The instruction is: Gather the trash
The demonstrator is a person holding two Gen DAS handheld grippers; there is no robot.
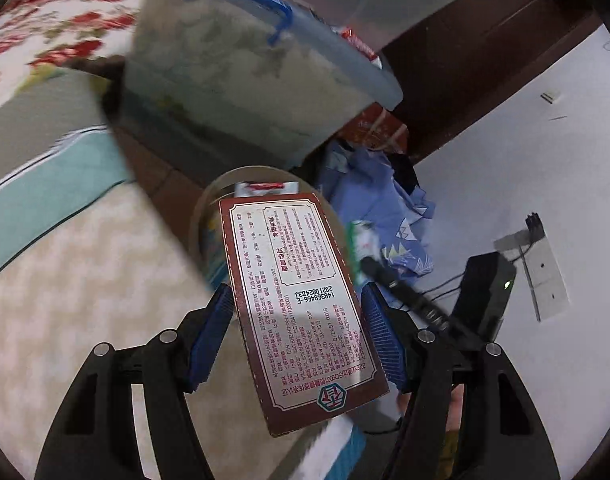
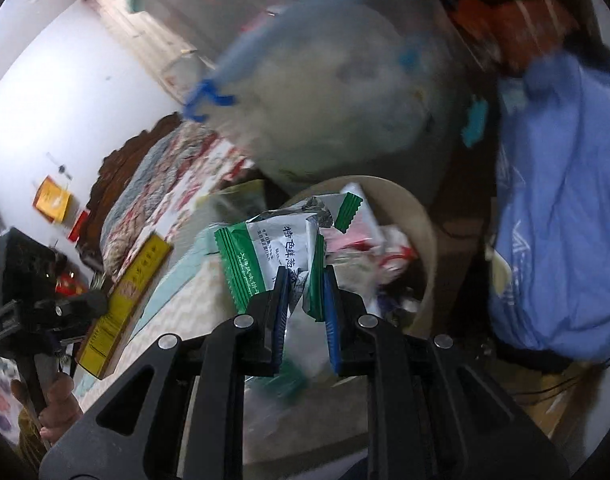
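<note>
My left gripper [image 1: 297,296] is shut on a flat brown and white printed carton [image 1: 297,300], held above a round beige bin [image 1: 213,200]. My right gripper [image 2: 305,280] is shut on a green and white snack wrapper [image 2: 273,256], just in front of the same beige bin [image 2: 421,216], which holds several crumpled wrappers [image 2: 369,248]. The left gripper with its carton, yellow on this side [image 2: 125,300], shows at the left of the right wrist view.
A clear lidded storage box with a blue handle [image 1: 241,60] stands behind the bin. Blue clothing [image 2: 561,200] is heaped to the right. A bed with a floral quilt [image 1: 53,20] and a pale mat [image 1: 85,300] lies left. White floor [image 1: 525,160] is right.
</note>
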